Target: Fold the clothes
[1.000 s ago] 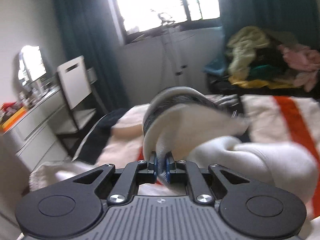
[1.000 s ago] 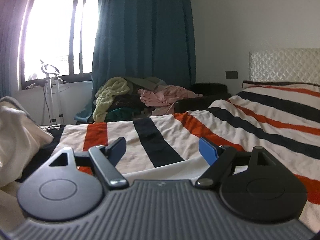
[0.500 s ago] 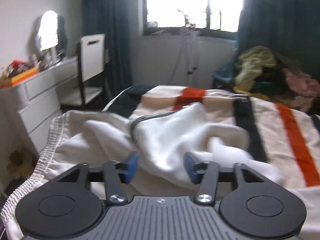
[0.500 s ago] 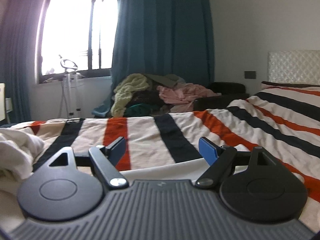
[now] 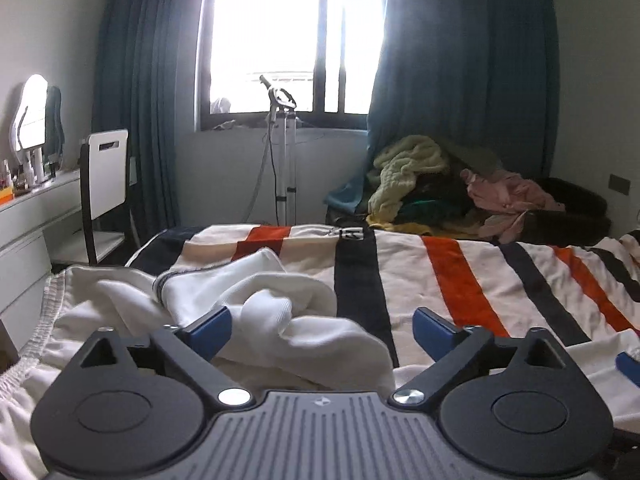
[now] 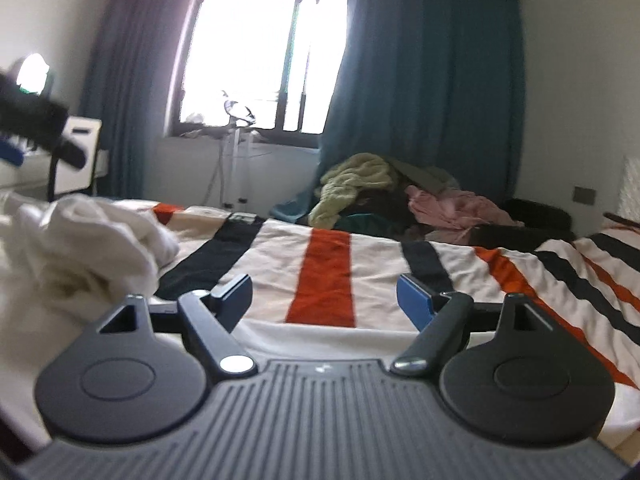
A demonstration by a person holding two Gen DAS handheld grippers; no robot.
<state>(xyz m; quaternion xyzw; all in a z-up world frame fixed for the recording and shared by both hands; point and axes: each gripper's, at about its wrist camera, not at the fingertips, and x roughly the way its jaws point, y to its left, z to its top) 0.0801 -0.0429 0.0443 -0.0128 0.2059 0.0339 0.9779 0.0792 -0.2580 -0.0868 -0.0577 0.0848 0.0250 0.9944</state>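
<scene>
Folding has barely begun, by the look of it: the white garment [image 5: 256,320] lies bunched and creased on the striped bed [image 5: 460,280], toward the bed's foot corner nearest the chair [image 5: 106,184]. The left claw [image 5: 322,330] is opening, the cloth in front of it but unpinched; the right claw [image 6: 324,300] stands released over bare bedspread. Spreading and every fold remain. Beyond the bed sits a clothes pile [image 5: 448,188], likely still to do. Nothing blocks the bed.
</scene>
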